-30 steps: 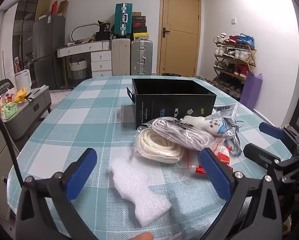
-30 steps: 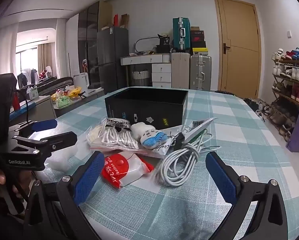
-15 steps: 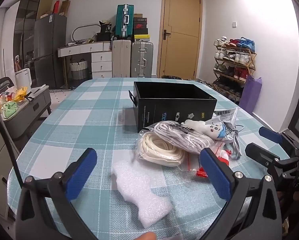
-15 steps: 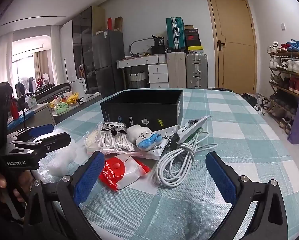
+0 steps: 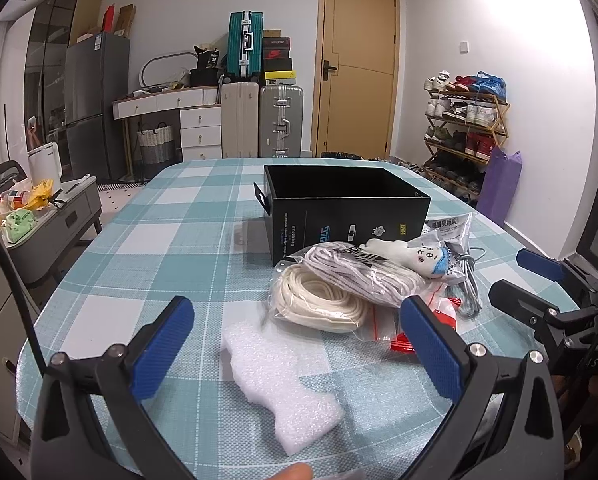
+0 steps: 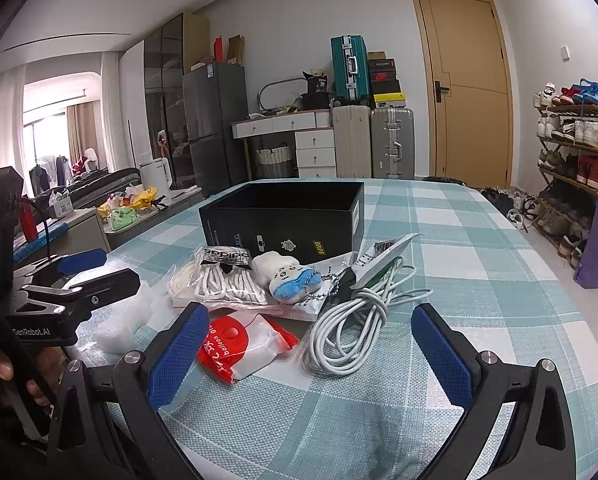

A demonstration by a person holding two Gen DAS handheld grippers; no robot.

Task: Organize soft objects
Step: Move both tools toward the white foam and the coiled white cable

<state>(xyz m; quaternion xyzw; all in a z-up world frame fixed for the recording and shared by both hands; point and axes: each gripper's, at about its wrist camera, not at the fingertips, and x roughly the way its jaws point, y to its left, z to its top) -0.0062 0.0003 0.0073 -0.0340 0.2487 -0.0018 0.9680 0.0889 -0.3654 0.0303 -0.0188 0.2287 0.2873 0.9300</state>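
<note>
Both claws, left claw [image 5: 295, 344] and right claw [image 6: 311, 344], are held wide apart, empty, before the black box [image 5: 345, 210]; the thin foam piece [image 5: 279, 372] could be crushed or slip if pinched carelessly.

One box [image 5: 347, 208], two lace bags [image 5: 331, 300], one plush [image 6: 289, 276], one cable [image 6: 351, 332]
</note>
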